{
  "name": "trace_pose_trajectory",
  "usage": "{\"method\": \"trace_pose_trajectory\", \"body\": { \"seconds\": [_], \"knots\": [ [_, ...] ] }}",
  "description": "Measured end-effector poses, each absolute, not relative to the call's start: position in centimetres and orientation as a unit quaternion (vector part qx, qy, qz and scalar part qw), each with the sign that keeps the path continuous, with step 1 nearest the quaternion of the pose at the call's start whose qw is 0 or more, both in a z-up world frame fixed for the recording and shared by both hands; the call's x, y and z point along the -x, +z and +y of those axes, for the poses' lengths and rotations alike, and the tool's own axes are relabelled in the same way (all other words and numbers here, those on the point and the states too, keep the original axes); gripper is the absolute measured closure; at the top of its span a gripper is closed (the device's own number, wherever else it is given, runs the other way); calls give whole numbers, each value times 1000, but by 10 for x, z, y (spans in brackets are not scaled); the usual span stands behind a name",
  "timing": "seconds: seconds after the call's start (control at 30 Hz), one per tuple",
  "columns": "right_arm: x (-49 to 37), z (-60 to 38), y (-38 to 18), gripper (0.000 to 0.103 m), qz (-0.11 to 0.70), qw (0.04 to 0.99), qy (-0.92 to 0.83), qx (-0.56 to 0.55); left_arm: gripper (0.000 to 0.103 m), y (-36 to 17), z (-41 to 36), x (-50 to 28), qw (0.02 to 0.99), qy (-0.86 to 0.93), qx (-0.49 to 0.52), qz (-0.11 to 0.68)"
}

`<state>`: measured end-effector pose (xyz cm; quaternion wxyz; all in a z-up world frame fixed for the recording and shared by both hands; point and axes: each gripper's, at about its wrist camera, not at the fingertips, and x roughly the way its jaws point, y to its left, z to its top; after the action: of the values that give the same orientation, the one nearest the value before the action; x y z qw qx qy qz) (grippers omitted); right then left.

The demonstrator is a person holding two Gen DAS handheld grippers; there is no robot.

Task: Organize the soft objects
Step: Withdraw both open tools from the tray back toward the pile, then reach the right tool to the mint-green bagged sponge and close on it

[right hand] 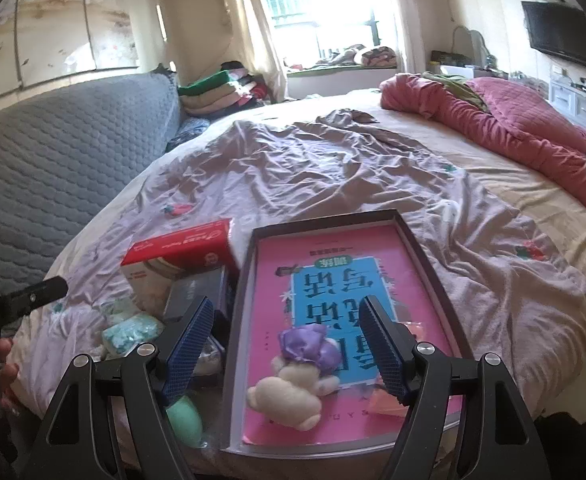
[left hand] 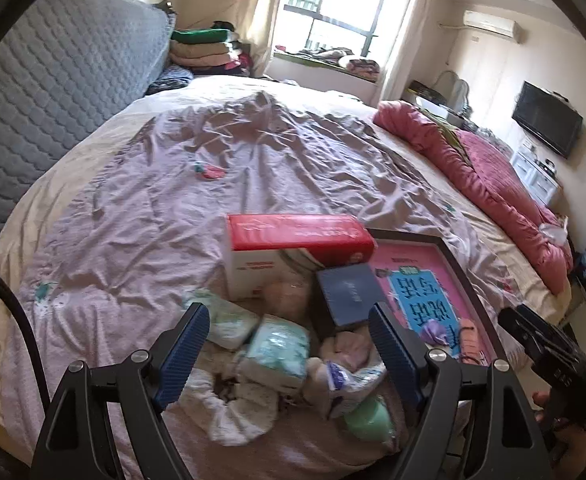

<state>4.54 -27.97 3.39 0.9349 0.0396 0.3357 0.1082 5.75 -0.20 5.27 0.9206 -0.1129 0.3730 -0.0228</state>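
Both tools spread, empty: left tool over soft white packets, right tool over cream plush toy in the dark-rimmed pink tray.

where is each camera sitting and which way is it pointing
Left wrist: sits on the left tongs, open, looking down over a pile of soft packs toward the window; the right tongs' black body and a hand show at right.
Right wrist: sits on the right tongs, open, looking down at a plush toy on a pink book in the tray; the left tongs' body and fingers show at left.
Shared: red-and-white box, tray, bed, window.
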Motion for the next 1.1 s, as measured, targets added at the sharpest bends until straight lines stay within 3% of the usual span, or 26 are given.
{"method": "trace_pose_trajectory", "body": {
  "seconds": [0.53, 1.1],
  "knots": [
    [-30, -228, 19, 27, 361, 915, 181, 5, 22, 45, 48, -55, 915, 22, 143, 376],
    [-21, -195, -12, 27, 421, 875, 233, 57, 22, 17, 18, -64, 899, -4, 103, 425]
  ]
}}
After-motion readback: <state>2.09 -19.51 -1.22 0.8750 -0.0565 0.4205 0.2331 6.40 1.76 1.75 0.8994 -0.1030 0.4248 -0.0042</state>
